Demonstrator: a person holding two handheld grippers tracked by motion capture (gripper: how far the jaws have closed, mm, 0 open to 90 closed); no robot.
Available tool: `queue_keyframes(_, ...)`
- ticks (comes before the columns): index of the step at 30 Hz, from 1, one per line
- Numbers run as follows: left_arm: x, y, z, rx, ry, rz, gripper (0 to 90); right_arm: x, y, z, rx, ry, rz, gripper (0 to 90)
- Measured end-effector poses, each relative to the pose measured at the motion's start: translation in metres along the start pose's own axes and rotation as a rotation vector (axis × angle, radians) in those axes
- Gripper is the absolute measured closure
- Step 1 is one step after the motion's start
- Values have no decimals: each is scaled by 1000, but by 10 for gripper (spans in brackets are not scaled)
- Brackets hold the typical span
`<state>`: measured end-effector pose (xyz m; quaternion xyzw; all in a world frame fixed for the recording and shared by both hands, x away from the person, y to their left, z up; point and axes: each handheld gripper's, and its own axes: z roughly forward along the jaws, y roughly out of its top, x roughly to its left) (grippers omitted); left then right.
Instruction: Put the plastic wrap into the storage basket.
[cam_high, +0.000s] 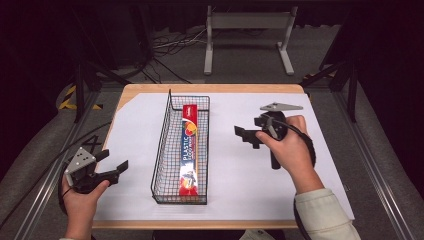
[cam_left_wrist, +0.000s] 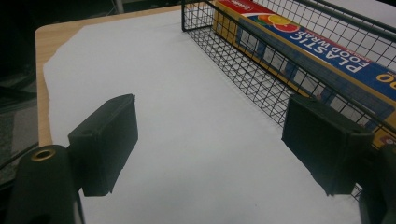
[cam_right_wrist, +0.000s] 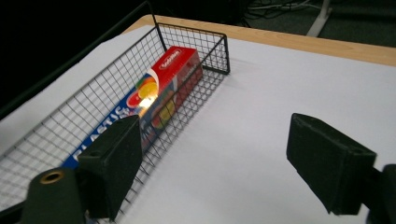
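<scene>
Black right gripper level, fingers released | left gripper fingers released | box in basket

High view: we looked from above the near edge, forward and down over the whole table.
Left gripper view: we sat low and close, facing the wire basket from its left.
Right gripper view: low, facing it from the right.
Shared: basket, food wrap box.

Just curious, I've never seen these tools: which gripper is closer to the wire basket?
The left gripper, though not by much: it sits just off the wire basket's near left side. The right gripper is further off across the white sheet.
</scene>
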<state>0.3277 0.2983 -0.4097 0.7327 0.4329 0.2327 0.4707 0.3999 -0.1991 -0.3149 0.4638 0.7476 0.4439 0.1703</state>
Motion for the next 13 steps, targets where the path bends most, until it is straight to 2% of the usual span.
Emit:
queue_keyframes(2, 1, -4, 0, 9, 2, 3, 187, -15, -14, -8, -15, -4, -39, 180)
queue_keyframes(5, 1, -8, 1, 17, 3, -3, 187, -38, -40, -16, -24, -23, -69, 173)
queue_keyframes(8, 1, -9, 2, 20, 5, 0, 187, -57, -67, -22, -52, -28, -78, 173)
queue_keyframes(9, 0, -9, 3, 17, 6, 4, 187, -57, -67, -22, -52, -28, -78, 173)
queue_keyframes(10, -1, -9, 4, 20, 14, 22, 187, -66, -80, -24, -66, -26, -73, 173)
queue_keyframes(11, -1, -9, 4, 20, 14, 22, 188, -66, -80, -24, -66, -26, -73, 173)
queue_keyframes(13, -2, -9, 5, 21, 14, 24, 188, -76, -99, -27, -106, -25, -64, 175)
